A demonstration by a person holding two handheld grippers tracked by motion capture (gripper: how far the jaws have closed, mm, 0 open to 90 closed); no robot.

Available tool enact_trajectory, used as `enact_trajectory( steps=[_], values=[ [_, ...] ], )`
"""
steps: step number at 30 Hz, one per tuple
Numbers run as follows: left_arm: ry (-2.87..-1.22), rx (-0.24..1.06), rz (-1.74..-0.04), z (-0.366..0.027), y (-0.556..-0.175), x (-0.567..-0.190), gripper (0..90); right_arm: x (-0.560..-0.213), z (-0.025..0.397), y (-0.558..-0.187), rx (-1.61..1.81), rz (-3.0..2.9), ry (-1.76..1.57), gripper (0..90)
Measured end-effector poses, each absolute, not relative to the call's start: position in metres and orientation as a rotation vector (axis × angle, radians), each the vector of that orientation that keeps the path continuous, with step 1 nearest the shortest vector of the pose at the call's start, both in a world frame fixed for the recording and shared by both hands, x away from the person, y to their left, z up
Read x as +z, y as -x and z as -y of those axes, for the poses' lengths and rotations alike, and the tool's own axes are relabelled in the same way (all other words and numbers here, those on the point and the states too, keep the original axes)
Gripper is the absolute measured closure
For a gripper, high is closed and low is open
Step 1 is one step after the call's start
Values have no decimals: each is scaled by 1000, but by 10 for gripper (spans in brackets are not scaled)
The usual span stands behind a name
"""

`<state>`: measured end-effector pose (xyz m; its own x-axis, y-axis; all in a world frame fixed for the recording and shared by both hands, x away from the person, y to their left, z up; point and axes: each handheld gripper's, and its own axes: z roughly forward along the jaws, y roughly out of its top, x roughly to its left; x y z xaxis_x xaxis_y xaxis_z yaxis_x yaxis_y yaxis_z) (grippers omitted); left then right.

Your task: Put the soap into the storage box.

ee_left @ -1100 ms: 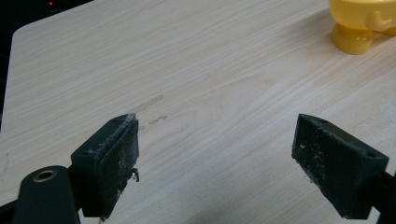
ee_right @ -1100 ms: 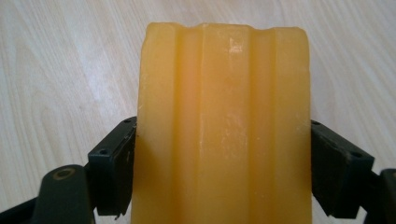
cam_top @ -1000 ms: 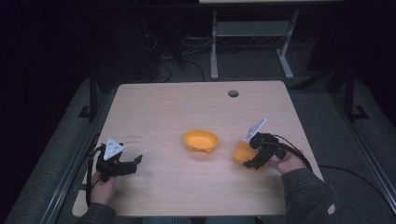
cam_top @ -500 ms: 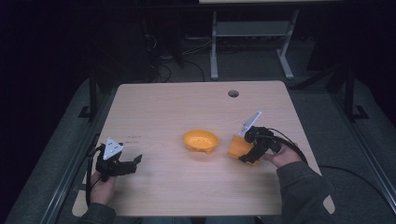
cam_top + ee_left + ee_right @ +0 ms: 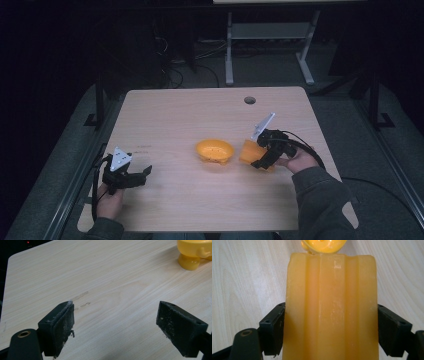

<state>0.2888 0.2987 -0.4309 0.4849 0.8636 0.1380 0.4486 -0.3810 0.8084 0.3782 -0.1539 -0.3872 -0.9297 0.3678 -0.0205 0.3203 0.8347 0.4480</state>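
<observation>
table: pale wood grain, matt | block: waxy ribbed orange plastic | bowl: glossy orange plastic | jaw pads: rough black

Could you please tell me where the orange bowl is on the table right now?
In the high view, the orange bowl sits near the table's centre, just left of the ridged orange block held by the right hand-held gripper.

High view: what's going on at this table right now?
A person works at a light wooden table. The right gripper is clamped on a ribbed, translucent orange plastic block, held just right of a small orange plastic bowl at the table's middle. The left gripper sits open near the table's near-left corner, holding nothing.
</observation>
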Motion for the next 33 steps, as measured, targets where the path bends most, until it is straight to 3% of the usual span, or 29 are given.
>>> enact_trajectory(
  steps=[33],
  values=[
    [-2000,734,-1081,-300,-289,-431,141,-362,115,-401,681,-2924,-430,204]
  ],
)
